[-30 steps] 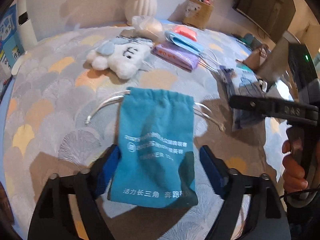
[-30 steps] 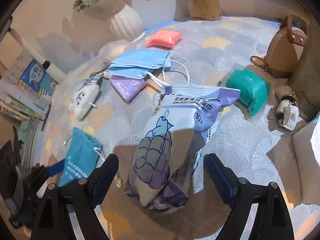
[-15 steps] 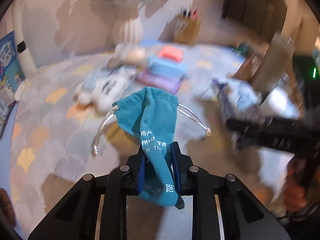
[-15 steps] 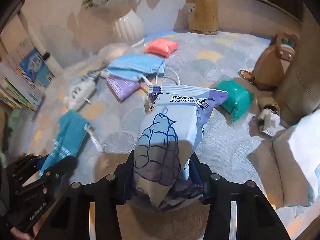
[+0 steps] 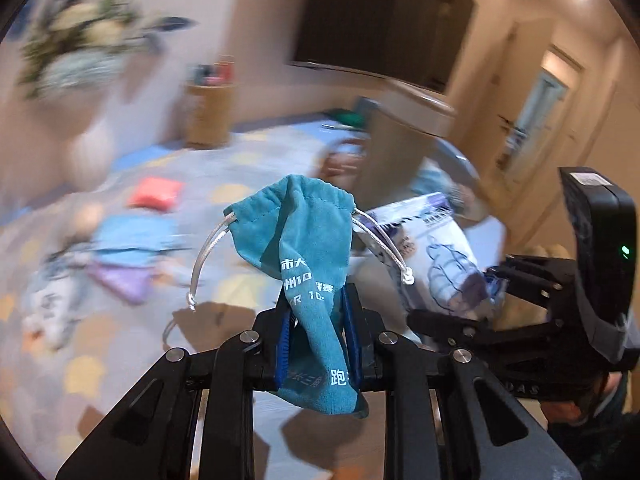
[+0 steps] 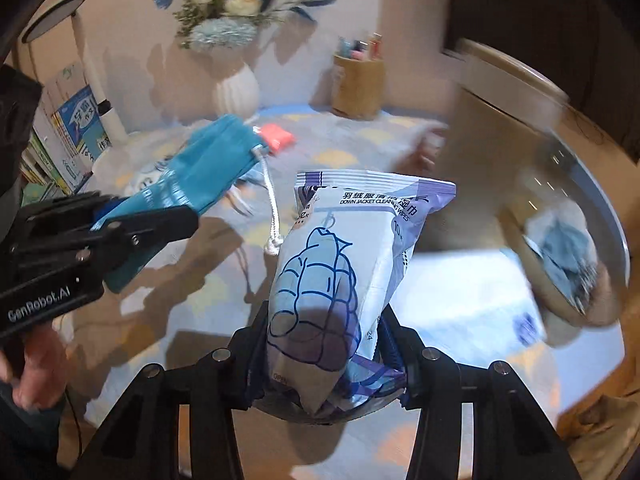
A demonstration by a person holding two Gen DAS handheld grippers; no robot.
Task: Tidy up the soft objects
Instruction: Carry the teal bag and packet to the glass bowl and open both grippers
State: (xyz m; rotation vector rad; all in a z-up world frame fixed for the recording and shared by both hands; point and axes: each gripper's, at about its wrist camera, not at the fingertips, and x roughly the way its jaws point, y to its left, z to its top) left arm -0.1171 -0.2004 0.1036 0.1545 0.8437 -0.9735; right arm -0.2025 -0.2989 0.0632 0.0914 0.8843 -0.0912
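My left gripper (image 5: 316,320) is shut on a teal drawstring pouch (image 5: 304,240), which hangs crumpled above the patterned tablecloth with its white cords dangling. My right gripper (image 6: 326,344) is shut on a white and purple pack of cleaning wipes (image 6: 348,248), held upright off the table. The two stand side by side. The right wrist view shows the left gripper (image 6: 160,216) and the pouch (image 6: 208,160) at the left. In the left wrist view the wipes pack (image 5: 440,248) is at the right.
A tall round basket (image 6: 560,160) with grey cloth (image 6: 568,248) inside stands at the right, and a white pack (image 6: 460,292) lies before it. On the table lie a coral pad (image 5: 156,192), a blue mask (image 5: 132,236), a purple pack (image 5: 120,280) and a white plush (image 5: 52,304). A vase (image 6: 236,88) and a pen holder (image 6: 358,84) stand behind.
Both grippers went from open to shut, the left on the pouch and the right on the wipes pack. Both lifted their loads off the table and swung to the right.
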